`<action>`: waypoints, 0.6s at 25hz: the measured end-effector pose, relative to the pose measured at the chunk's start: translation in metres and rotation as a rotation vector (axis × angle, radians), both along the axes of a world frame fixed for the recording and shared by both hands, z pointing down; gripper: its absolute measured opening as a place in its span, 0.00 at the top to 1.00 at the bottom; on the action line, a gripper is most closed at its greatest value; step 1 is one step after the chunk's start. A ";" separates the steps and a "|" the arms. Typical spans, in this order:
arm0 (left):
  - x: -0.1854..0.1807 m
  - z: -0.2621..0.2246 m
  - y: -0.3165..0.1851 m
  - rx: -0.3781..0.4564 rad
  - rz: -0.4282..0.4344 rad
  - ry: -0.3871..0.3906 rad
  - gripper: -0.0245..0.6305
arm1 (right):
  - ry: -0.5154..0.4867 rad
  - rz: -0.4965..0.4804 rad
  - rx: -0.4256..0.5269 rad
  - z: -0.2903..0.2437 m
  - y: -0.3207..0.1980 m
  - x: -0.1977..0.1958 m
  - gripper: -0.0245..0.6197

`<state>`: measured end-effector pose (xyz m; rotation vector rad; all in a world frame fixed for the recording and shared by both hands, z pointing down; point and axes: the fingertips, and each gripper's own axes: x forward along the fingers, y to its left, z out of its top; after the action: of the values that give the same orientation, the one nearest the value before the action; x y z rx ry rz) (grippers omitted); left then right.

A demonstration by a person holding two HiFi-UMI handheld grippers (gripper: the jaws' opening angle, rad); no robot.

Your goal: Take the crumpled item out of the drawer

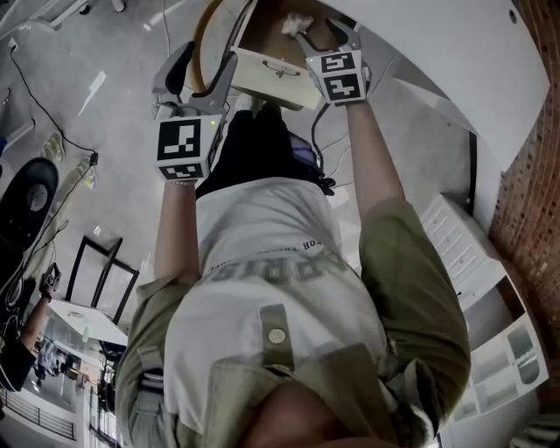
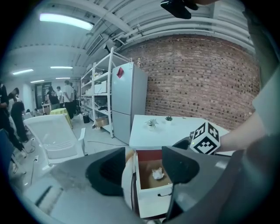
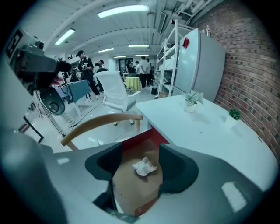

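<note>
The white drawer (image 1: pixel 273 77) is pulled out from under the white table; its brown floor shows. A crumpled white paper ball (image 1: pixel 292 24) lies on that floor. My right gripper (image 1: pixel 325 37) hovers over the drawer, jaws open, pads clear of the ball. In the right gripper view the paper ball (image 3: pixel 144 166) shows in the gap of the right gripper (image 3: pixel 141 169), lower down on the drawer floor (image 3: pixel 133 194). My left gripper (image 1: pixel 196 77) is open and empty, left of the drawer's front. The left gripper (image 2: pixel 142 169) looks at the drawer (image 2: pixel 153 201) and the ball (image 2: pixel 158 173).
A curved wooden chair back (image 3: pixel 99 125) stands just left of the drawer. The white table (image 3: pixel 210 135) carries two small plants (image 3: pixel 192 99). A fridge (image 2: pixel 129 98), shelves and a brick wall (image 2: pixel 197 78) lie beyond. People stand at the far end of the room.
</note>
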<state>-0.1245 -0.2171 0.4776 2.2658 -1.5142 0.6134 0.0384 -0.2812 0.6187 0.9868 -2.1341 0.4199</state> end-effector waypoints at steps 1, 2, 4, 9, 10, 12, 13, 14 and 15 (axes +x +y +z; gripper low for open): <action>0.000 0.002 0.001 -0.004 0.000 0.001 0.54 | 0.013 -0.010 -0.016 0.010 -0.001 -0.001 0.55; 0.000 0.006 0.002 -0.008 0.002 0.002 0.54 | 0.025 -0.019 -0.031 0.019 -0.002 -0.002 0.54; 0.000 0.014 0.002 -0.014 0.006 0.003 0.54 | 0.051 -0.037 -0.060 0.040 -0.004 -0.004 0.54; 0.000 0.028 -0.002 -0.023 0.004 0.007 0.54 | 0.116 -0.086 -0.118 0.087 -0.011 -0.006 0.53; 0.001 0.031 -0.003 -0.023 0.006 0.008 0.54 | 0.128 -0.093 -0.126 0.095 -0.013 -0.005 0.53; 0.004 0.036 -0.004 -0.023 0.013 0.010 0.54 | 0.154 -0.106 -0.145 0.109 -0.016 -0.003 0.53; 0.005 0.039 -0.004 -0.023 0.016 0.011 0.54 | 0.169 -0.117 -0.155 0.117 -0.017 -0.003 0.52; 0.005 0.042 -0.005 -0.024 0.018 0.012 0.54 | 0.187 -0.132 -0.164 0.125 -0.018 -0.003 0.51; 0.006 0.045 -0.005 -0.025 0.019 0.013 0.54 | 0.204 -0.148 -0.174 0.132 -0.018 -0.003 0.51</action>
<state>-0.1187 -0.2219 0.5227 2.2637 -1.4729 0.6185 0.0351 -0.2996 0.7511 0.7354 -1.9361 0.4061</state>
